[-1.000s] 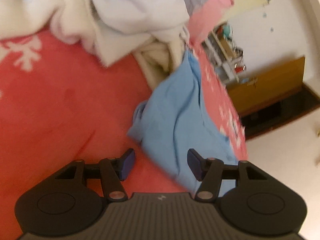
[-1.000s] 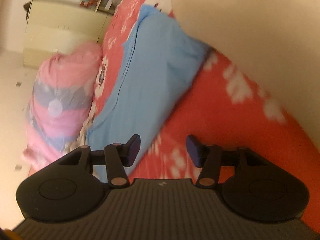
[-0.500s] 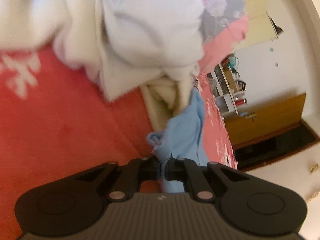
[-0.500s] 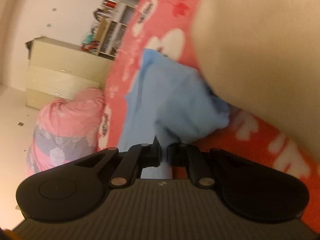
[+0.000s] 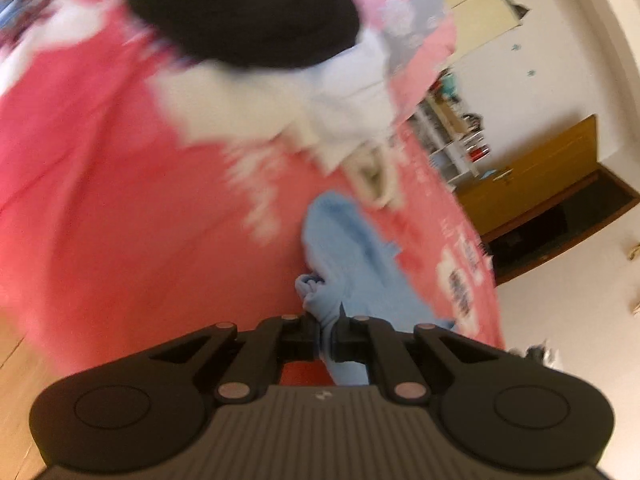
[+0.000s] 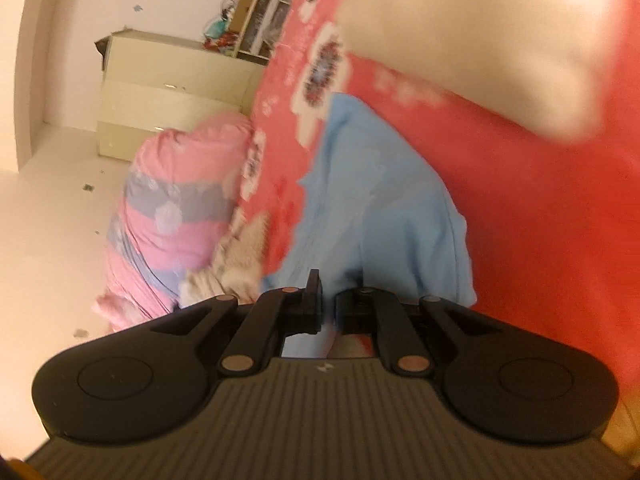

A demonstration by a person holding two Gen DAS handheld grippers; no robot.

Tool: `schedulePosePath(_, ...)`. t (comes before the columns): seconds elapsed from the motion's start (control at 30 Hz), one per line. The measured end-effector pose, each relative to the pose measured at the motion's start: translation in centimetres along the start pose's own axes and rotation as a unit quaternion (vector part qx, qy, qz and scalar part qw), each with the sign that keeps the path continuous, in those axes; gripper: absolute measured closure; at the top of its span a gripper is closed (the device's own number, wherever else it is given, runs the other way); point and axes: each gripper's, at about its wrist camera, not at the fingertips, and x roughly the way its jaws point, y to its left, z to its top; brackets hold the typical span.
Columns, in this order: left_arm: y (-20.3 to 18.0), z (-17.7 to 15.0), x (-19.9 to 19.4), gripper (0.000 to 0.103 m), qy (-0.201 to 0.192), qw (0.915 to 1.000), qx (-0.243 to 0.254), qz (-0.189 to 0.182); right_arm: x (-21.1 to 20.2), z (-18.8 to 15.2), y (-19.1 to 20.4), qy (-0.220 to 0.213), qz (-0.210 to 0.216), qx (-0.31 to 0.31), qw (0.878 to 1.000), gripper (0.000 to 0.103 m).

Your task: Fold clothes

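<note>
Your left gripper [image 5: 328, 334] and right gripper [image 6: 328, 310] each pinch the blue garment [image 5: 344, 248]; its length trails ahead of both, across the red bedspread [image 5: 100, 200].

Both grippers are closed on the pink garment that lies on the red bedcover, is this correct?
Not quite: the garment is light blue, not pink. Both wrist views show the left gripper and right gripper closed on the light blue garment lying on the red bedcover.

A bed covered by a red blanket with white flower prints [image 5: 100, 208]; on it lie a light blue cloth garment [image 6: 380, 200], a heap of white and cream clothes [image 5: 340, 120], a black garment [image 5: 240, 12] and a pink-and-grey striped quilt bundle [image 6: 176, 200].
</note>
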Motion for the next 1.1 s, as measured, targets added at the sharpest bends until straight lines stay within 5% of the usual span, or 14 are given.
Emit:
schedulePosePath(0.07, 2.3, -1.1, 0.7, 0.097, 0.006, 1.0, 0.001, 0.006, -0.7, -0.8, -2.0, 0.01, -0.009, -0.003, 1.0, 0.098)
schedulePosePath(0.23, 4.7, -1.5, 0.4, 0.093, -0.005, 0.9987, 0.008, -0.05, -3.1, -0.3, -4.2, 0.021, -0.01, -0.004, 1.0, 0.094)
schedulePosePath(0.33, 5.4, -1.5, -0.5, 0.09, -0.004, 0.9982, 0.008, -0.06, -5.8, 0.2, -3.7, -0.011, -0.05, -0.051, 0.997, 0.09)
schedulePosePath(0.43, 6.0, -1.6, -2.2, 0.072, -0.022, 0.9983, 0.001, -0.054, -8.6, 0.4, -2.9, -0.049, -0.099, -0.103, 0.989, 0.088)
schedulePosePath(0.47, 6.2, -1.6, -2.9, 0.063, -0.032, 0.9981, -0.006, -0.052, -9.5, 0.3, -2.6, -0.063, -0.12, -0.123, 0.983, 0.088)
schedulePosePath(0.6, 5.7, -1.3, -5.5, 0.061, -0.066, 0.9968, -0.001, -0.044, -11.2, -1.7, 0.0, -0.091, -0.14, -0.253, 0.953, 0.088)
schedulePosePath(0.87, -1.7, -2.5, -3.8, 0.061, -0.07, 0.986, 0.151, 0.002, -4.5, -4.9, 5.0, -0.036, -0.111, -0.458, 0.881, 0.091)
schedulePosePath(0.97, -4.7, -2.7, -1.7, 0.062, -0.052, 0.9722, 0.226, 0.029, -3.2, -3.7, 5.9, -0.046, -0.151, -0.487, 0.859, 0.091)
schedulePosePath(1.1, -10.0, -2.7, 2.9, 0.062, -0.005, 0.9371, 0.344, 0.058, -1.9, -3.1, 9.4, -0.036, -0.108, -0.543, 0.832, 0.091)
